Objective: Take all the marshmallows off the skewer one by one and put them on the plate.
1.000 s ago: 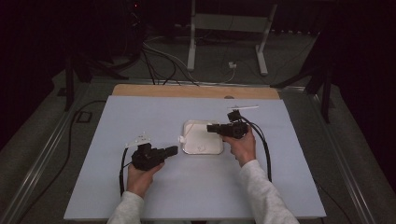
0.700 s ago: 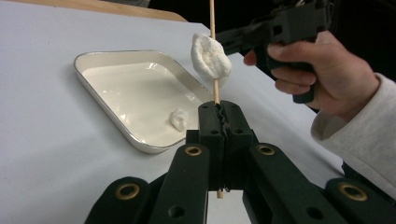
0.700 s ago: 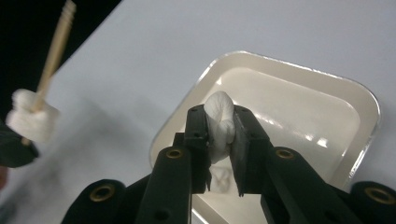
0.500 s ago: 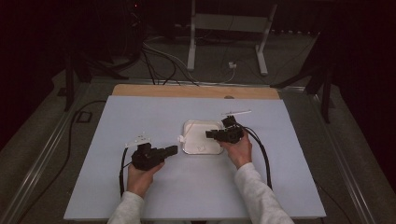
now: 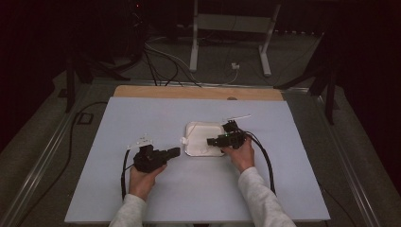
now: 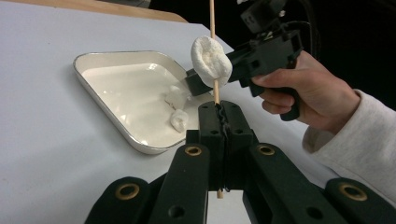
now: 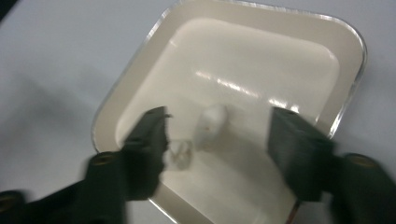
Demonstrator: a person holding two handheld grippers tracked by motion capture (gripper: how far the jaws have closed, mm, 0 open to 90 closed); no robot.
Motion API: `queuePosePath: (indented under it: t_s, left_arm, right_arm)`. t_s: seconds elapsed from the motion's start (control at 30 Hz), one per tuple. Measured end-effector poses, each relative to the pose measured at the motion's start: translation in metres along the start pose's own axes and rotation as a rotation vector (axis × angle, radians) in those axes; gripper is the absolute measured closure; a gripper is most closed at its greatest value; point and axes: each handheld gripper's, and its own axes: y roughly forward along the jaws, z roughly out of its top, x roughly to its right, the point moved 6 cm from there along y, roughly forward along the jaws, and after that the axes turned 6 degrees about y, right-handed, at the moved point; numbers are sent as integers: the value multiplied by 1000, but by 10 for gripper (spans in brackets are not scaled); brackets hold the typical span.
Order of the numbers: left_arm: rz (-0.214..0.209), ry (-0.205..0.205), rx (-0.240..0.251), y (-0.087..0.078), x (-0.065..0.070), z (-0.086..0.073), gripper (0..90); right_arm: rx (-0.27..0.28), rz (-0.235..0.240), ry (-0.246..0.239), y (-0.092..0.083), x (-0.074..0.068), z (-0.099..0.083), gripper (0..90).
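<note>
Flanking marshmallows [image 7: 211, 125], open right gripper [image 7: 219, 140], tray [image 7: 261, 28]

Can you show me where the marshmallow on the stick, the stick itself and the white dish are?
marshmallow [image 6: 211, 60], left gripper view, middle of its face.
stick [image 6: 212, 18], left gripper view, bare shaft above it.
dish [image 7: 348, 32], right gripper view, corner rim.

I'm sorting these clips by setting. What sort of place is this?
Probably a lab or recording studio rather than a kitchen: a table under a plain pale cover, loose cables across the grey floor behind it, a metal stand, and dark surroundings.
</note>
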Motion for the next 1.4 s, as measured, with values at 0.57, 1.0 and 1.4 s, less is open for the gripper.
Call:
queuePosePath:
  t_s: [0.57,1.0,1.4]
  left_arm:
    - [-4,-1,5,0,1,1,900]
    - [-15,-1,11,2,3,1,900]
    - [-38,3,19,4,9,3,900]
  right_arm:
    - [132,174,-7,-32,-25,16,99]
    - [145,320,-50,-45,-54,20,0]
    - [70,495,-35,-37,-86,17,281]
